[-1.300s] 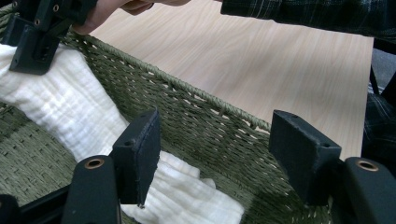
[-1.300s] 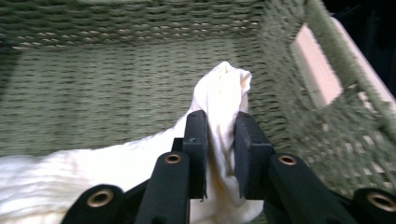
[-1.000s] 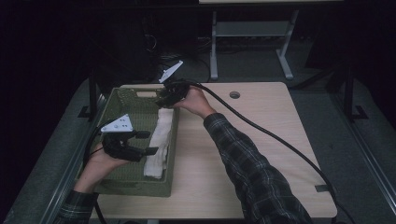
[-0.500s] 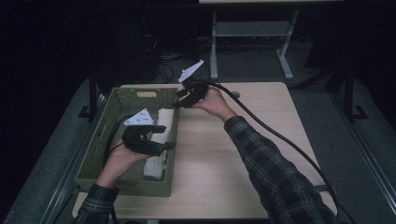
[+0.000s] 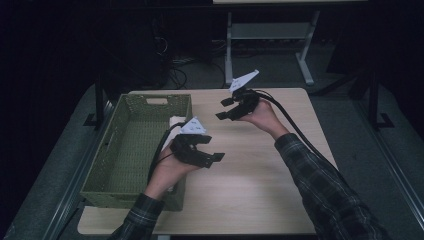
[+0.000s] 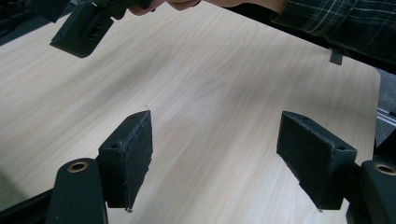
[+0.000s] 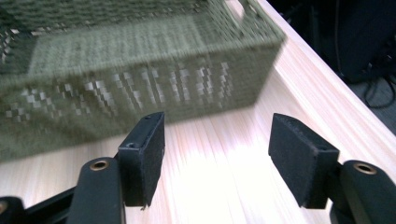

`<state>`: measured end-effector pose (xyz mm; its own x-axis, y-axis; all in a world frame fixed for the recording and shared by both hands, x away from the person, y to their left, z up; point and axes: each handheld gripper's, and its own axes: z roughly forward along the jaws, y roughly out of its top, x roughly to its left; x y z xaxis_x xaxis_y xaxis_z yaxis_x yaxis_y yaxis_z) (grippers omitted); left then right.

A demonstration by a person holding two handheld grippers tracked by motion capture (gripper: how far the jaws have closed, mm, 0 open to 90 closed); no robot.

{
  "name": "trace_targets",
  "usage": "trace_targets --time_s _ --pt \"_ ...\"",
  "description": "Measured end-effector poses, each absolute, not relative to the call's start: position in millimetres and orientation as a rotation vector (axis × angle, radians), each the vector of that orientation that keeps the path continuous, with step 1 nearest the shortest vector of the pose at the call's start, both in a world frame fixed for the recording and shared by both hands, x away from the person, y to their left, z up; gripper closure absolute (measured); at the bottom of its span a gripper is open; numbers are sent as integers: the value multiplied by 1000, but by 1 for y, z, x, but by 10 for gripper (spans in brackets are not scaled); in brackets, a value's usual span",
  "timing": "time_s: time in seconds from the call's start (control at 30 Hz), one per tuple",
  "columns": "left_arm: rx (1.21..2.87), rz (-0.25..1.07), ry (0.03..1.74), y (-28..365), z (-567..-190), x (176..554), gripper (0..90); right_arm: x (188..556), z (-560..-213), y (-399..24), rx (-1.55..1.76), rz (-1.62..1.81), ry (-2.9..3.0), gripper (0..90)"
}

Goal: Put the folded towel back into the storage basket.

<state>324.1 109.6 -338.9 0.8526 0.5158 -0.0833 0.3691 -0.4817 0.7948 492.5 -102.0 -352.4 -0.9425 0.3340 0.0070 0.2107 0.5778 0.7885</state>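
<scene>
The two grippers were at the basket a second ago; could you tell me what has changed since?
Both have left the green basket with jaws opening: left gripper, right gripper, both empty over the table. The white cloth stays in the basket.

Olive-green woven rectangular basket (image 5: 115, 165) at 9 o'clock, pale wood-grain table (image 5: 260, 185), dark plaid flannel sleeve (image 5: 325, 190) at 5 o'clock.

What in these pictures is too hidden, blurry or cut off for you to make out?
- High view: the white thing lying in the green basket is mostly covered by the left hand-held gripper and its hand; what it is stays unclear.
- Right gripper view: the basket's weave is smeared by motion blur, and its left end is cut off by the picture edge.
- Left gripper view: the right hand-held gripper is cut off by the top edge.
</scene>
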Motion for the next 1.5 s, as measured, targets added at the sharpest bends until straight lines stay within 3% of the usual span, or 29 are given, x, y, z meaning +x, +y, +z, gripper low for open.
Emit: trace_targets --time_s 0.57,1.5 --pt "2184 210 610 37 -383 318 264 458 -388 -190 659 1270 2592 276" --pt "2292 212 658 30 -471 316 180 373 -471 -261 984 1134 2547 153"
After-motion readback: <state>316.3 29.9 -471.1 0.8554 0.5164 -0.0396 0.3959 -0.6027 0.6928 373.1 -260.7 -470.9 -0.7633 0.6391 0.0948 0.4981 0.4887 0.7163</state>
